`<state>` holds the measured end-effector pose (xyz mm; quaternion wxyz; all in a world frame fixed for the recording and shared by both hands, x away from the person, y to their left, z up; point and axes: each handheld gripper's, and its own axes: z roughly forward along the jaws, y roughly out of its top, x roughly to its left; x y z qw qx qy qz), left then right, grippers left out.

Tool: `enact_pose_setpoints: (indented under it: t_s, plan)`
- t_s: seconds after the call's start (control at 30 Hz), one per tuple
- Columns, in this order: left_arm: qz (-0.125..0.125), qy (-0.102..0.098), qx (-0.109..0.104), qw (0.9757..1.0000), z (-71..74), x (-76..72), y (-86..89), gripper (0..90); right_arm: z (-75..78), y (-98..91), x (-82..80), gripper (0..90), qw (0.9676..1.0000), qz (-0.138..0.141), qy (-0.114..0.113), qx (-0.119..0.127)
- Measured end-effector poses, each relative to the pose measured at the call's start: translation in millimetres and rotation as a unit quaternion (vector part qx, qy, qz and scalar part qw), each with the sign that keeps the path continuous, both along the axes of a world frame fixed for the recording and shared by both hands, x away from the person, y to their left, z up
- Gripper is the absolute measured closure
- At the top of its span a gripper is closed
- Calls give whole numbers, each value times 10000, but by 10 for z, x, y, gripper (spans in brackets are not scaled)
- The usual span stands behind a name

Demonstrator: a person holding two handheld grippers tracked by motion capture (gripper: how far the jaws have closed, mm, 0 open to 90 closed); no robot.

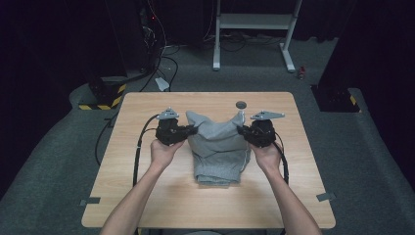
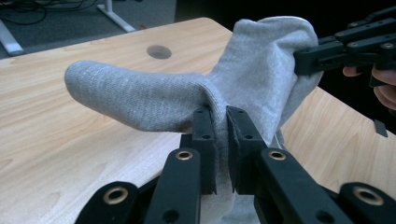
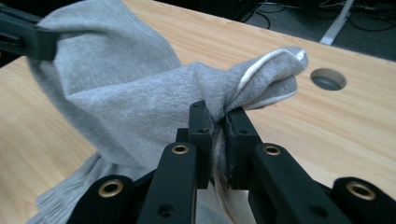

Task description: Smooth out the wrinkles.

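Left gripper [image 1: 192,130] and right gripper [image 1: 242,130], each clamped narrow on the grey garment's [image 1: 215,147] far corners.

We see a pale wooden table [image 1: 147,186] with a round hole [image 1: 241,104] near its far edge at about twelve o'clock. Beyond it, at one o'clock, a white metal frame [image 1: 254,22] stands on the grey carpet [image 1: 44,161], and black cables [image 1: 161,54] trail across the floor at eleven o'clock. A black-and-yellow striped block [image 1: 105,95] sits off the table's corner at ten o'clock.
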<state>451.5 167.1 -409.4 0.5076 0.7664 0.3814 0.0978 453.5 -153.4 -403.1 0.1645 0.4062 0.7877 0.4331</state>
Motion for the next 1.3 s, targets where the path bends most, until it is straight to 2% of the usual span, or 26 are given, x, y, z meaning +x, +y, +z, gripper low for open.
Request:
enact_pose_setpoints:
  t_s: [0.17, 0.37, 0.57, 0.87, 1.13, 1.3]
  plan:
    - [5, 18, 65, 10000, -26, -24, 17, 824, -69, -19, -105, 831, 10000, 63, 42, 53]
    - [-67, -63, 104, 9999, -43, -90, -1, 823, -129, -73, -219, 831, 9998, 114, 96, 158]
    - [-146, -72, 211, 9996, -88, -152, -14, 823, -256, -146, -381, 830, 9994, 147, 151, 266]
    - [-296, 0, 333, 9990, -205, -267, -29, 823, -442, -190, -556, 829, 9990, 259, 247, 251]
    - [-330, 119, 281, 9990, -319, -373, -30, 823, -566, -203, -684, 828, 9987, 302, 356, 218]
    - [-365, 181, 287, 9988, -376, -428, -11, 822, -624, -206, -737, 828, 9987, 342, 330, 201]
